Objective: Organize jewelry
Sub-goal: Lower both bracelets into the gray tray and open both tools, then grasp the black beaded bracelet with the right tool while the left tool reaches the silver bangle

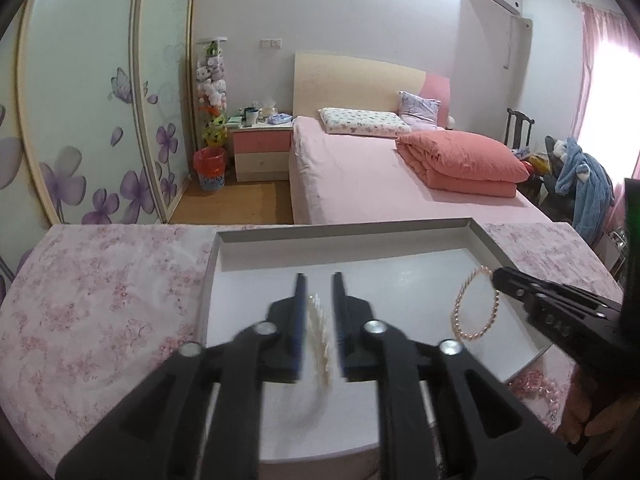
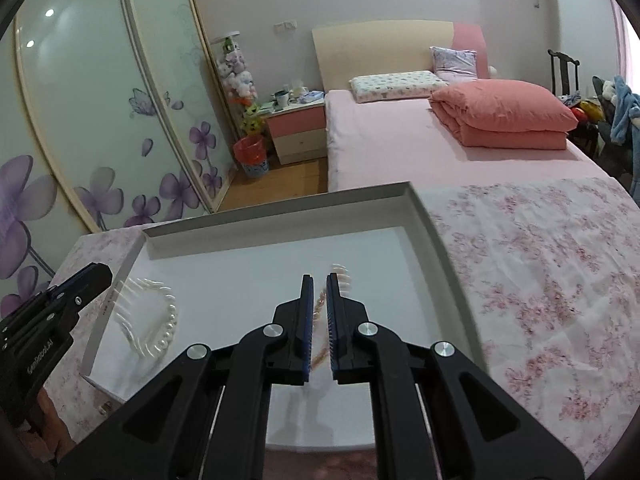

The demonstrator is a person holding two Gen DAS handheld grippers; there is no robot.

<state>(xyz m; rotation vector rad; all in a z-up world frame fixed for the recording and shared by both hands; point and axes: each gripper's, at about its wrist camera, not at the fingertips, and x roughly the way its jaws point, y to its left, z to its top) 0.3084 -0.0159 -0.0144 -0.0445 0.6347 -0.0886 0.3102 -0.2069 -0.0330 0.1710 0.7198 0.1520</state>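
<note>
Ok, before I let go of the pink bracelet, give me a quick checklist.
1. Right gripper shut on the pink bracelet: ok, the bracelet hangs from its tips.
2. Pink bracelet over the tray: ok.
3. Tray floor below it bare: ok.
4. White bracelet free of the left gripper: cannot tell; the jaws stand apart, but the bracelet is blurred between them.
5. Grippers apart from each other: ok.
6. All jewelry in the tray: not ok, loose beads lie on the cloth by the tray's near corner.
</note>
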